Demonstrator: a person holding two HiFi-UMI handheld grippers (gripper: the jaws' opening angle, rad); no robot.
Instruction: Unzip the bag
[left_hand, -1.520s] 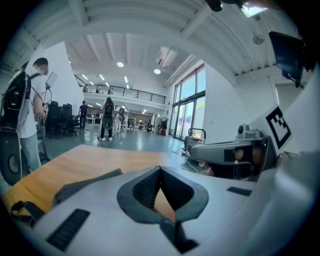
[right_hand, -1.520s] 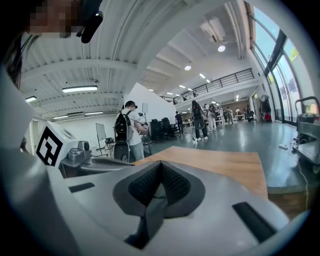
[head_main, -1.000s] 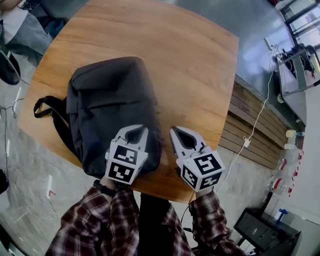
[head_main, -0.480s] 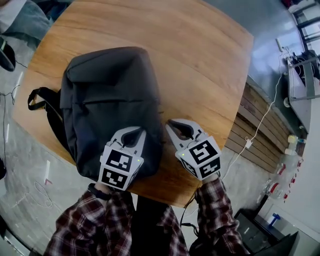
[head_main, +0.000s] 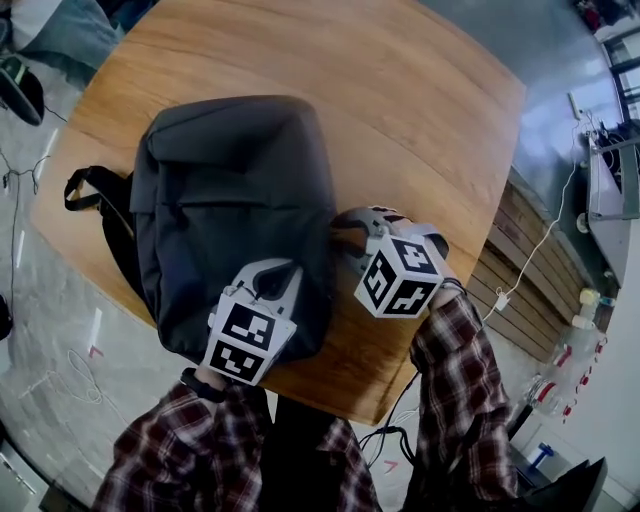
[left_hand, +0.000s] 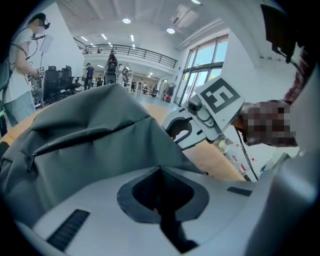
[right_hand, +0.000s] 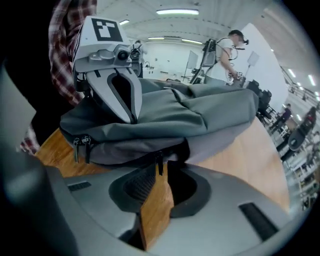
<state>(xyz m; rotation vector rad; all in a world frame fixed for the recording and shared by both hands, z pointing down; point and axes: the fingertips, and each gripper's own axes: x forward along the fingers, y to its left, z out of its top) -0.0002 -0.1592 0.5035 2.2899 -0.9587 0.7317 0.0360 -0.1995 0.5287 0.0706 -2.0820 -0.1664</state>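
Note:
A dark grey backpack (head_main: 230, 190) lies flat on the round wooden table (head_main: 400, 100). My left gripper (head_main: 280, 272) rests on the bag's near end with its jaws shut and the tips against the fabric (left_hand: 85, 135); whether fabric is pinched I cannot tell. My right gripper (head_main: 342, 225) points sideways at the bag's right edge. In the right gripper view its jaws (right_hand: 159, 167) stand slightly apart, with a black zipper pull (right_hand: 159, 161) hanging right between the tips. Two more zipper pulls (right_hand: 80, 142) hang at the bag's near corner.
A black shoulder strap (head_main: 90, 190) hangs over the table's left edge. The table's near edge lies just under both grippers. A white cable (head_main: 530, 260) runs across wooden slats (head_main: 510, 290) at the right. People stand in the hall beyond.
My right gripper has swung left and turned its tips onto the bag's right side. The left gripper has stayed on the bag's near end.

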